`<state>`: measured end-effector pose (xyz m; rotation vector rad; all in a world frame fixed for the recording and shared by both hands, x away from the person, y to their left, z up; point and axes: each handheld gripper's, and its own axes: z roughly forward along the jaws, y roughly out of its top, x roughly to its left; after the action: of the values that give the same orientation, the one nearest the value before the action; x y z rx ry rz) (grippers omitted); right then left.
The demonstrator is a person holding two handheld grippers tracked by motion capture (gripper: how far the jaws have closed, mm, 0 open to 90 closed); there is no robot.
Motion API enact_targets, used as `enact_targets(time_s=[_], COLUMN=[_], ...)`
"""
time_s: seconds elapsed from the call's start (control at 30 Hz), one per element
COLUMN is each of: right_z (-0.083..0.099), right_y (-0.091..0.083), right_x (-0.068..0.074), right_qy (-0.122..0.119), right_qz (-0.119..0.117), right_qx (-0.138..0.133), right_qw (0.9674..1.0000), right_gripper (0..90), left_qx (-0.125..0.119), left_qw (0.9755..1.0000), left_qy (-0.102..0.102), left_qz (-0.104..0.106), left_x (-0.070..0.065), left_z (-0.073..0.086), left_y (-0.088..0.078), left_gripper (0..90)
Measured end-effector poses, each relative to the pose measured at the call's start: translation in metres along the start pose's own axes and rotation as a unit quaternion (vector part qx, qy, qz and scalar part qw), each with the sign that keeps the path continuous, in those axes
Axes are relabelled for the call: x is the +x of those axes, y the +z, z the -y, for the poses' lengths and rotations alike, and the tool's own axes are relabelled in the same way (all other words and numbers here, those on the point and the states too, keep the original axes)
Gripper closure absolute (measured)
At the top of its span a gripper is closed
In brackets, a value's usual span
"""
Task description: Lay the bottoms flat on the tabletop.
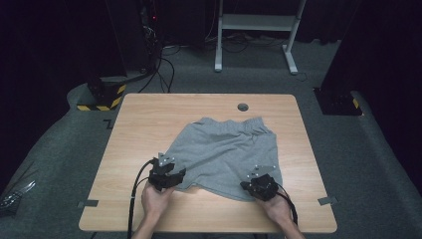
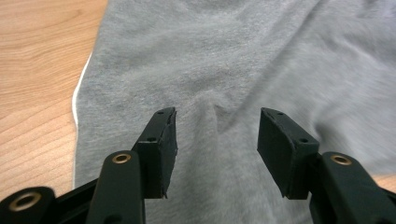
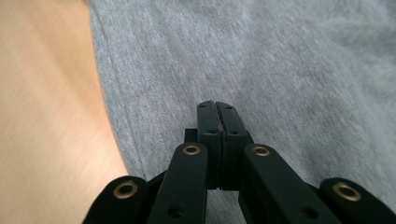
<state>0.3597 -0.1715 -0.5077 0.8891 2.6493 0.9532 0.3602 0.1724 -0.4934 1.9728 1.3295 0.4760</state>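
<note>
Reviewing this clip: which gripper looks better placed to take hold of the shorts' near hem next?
Probably the left gripper: its jaws stand open over a small fold of the grey shorts. The right gripper also sits over the fabric, but its jaws are shut, with nothing visibly between them.

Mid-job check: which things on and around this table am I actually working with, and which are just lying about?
In the job:
grey shorts
left gripper, jaws open above the cloth
right gripper, jaws shut with nothing visibly between them

Lying about:
tape marks on the table
white desk frame behind
cables on the floor
</note>
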Motion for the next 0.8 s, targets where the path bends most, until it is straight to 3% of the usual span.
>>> enact_targets(time_s=[0.13,0.23,0.3,0.4,0.53,0.6,0.67,0.7,0.77,0.8], right_z=[0.012,0.017,0.014,0.006,-0.007,-0.010,-0.009,-0.007,-0.006,-0.005], right_y=[-0.012,-0.022,-0.025,-0.022,-0.007,0.005,0.012,0.012,0.008,0.007], right_x=[0.000,-0.004,-0.006,-0.012,-0.017,-0.019,-0.018,-0.016,-0.013,-0.011], right_qy=[0.004,0.021,0.029,0.045,0.057,0.056,0.051,0.047,0.041,0.033], right_qz=[-0.006,-0.004,0.010,0.029,0.052,0.058,0.054,0.046,0.012,0.009], right_qx=[-0.001,-0.028,-0.046,-0.060,-0.051,-0.034,-0.021,-0.027,-0.017,-0.013], right_qw=[1.0000,0.9994,0.9985,0.9968,0.9957,0.9962,0.9970,0.9975,0.9989,0.9993], right_gripper=[89.7,88.1,81.7,74.4,68.4,69.5,77.8,85.9,88.1,88.0], left_qx=[0.009,0.023,0.030,0.045,0.047,0.049,0.054,0.058,0.068,0.075], left_qw=[1.0000,0.9997,0.9995,0.9989,0.9986,0.9983,0.9977,0.9974,0.9962,0.9952], left_qy=[0.002,0.005,0.006,0.011,0.022,0.031,0.041,0.044,0.051,0.058], left_qz=[0.000,-0.002,-0.001,0.002,0.002,0.000,0.002,0.006,0.017,0.026], left_x=[-0.001,-0.002,-0.002,-0.002,-0.004,-0.005,-0.007,-0.008,-0.012,-0.015], left_z=[0.000,0.000,0.000,0.001,0.004,0.005,0.007,0.009,0.012,0.014], left_y=[0.005,0.011,0.014,0.019,0.020,0.019,0.016,0.014,0.009,0.005], left_gripper=[46.9,46.8,47.3,50.1,60.9,69.6,78.1,82.7,87.0,87.3])
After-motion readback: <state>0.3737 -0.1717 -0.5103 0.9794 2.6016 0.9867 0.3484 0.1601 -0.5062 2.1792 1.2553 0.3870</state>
